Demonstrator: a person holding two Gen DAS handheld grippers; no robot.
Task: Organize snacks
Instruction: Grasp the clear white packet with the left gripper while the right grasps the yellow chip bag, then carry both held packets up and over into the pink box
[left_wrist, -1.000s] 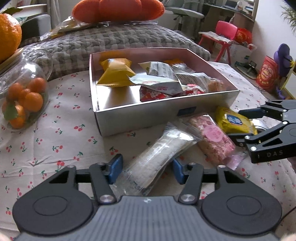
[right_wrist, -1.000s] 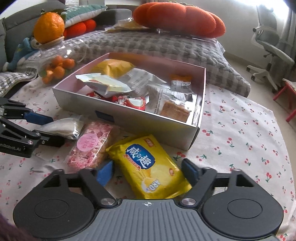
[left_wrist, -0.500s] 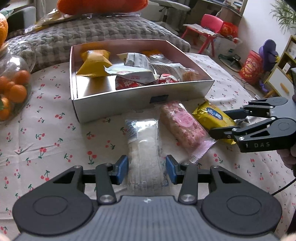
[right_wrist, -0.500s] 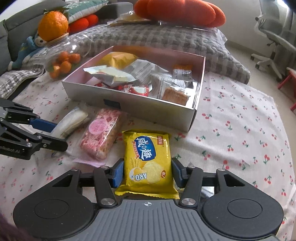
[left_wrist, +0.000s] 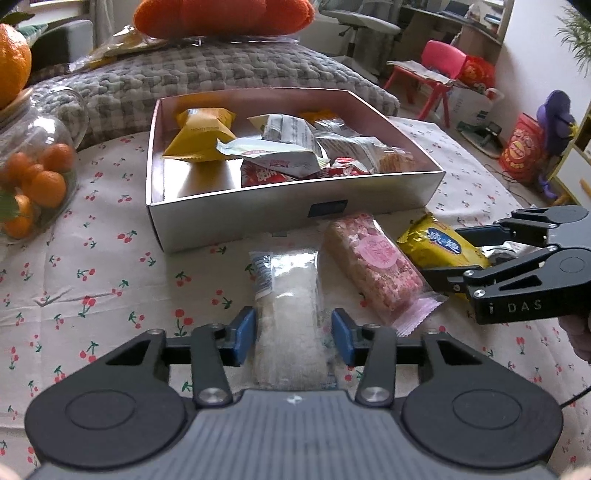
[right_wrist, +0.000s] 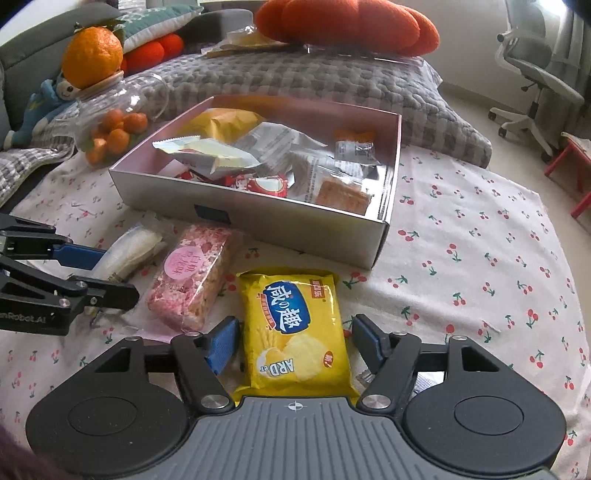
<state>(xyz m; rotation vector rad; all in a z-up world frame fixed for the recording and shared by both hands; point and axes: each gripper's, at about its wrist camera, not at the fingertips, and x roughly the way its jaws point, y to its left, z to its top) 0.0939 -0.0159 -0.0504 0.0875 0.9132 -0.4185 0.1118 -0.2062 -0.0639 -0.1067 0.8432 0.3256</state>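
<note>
A clear packet of white snack (left_wrist: 291, 306) lies on the cherry-print cloth, in line with my left gripper (left_wrist: 293, 338). The jaws are closing and the blue pads (left_wrist: 243, 336) touch its sides. From the right wrist view, the left gripper (right_wrist: 120, 274) flanks that packet (right_wrist: 133, 245). A yellow chip packet (right_wrist: 295, 314) lies between the pads of my right gripper (right_wrist: 295, 343), whose jaws are opening, with a gap at the right pad. Between both packets rests a pink snack bar (left_wrist: 373, 266). Behind them stands the silver box (left_wrist: 258, 218), holding several wrapped snacks.
A glass jar of small oranges (left_wrist: 33, 177) stands left of the box. A grey quilted cushion (left_wrist: 203, 77) with an orange plush on it lies behind the box. Right of the box the cloth (right_wrist: 480, 258) carries nothing.
The white packet turned from slanted to straight between the left pads, which drew in. The yellow packet also turned straight; the right jaws narrowed onto it, then widened a little.
</note>
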